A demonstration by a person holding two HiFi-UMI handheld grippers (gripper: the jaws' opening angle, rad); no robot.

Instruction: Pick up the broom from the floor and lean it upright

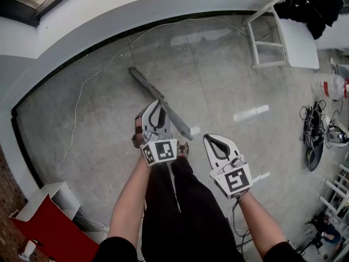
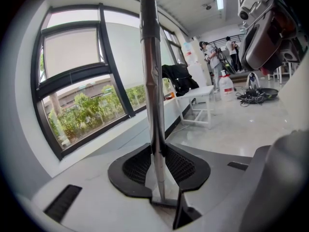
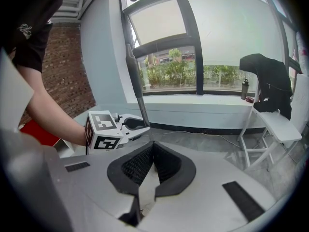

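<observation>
Broom handle [image 2: 152, 81], a grey bar, stands nearly upright above the floor [image 1: 218, 81], its lower part clamped between the pads of the left gripper [image 2: 157, 151]. Its head is hidden. The right gripper [image 3: 153, 146] is just beside the left, apart from the handle, with its jaws together and empty. Beyond are the curved window sill [image 1: 109, 15] and a white chair [image 1: 283, 37].

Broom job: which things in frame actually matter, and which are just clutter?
Job:
- broom handle, upright between the pads of the left gripper
- right gripper, shut and empty

Lying about:
- white chair
- black jacket
- white cable on the floor
- plastic jug
- cable tangle
</observation>
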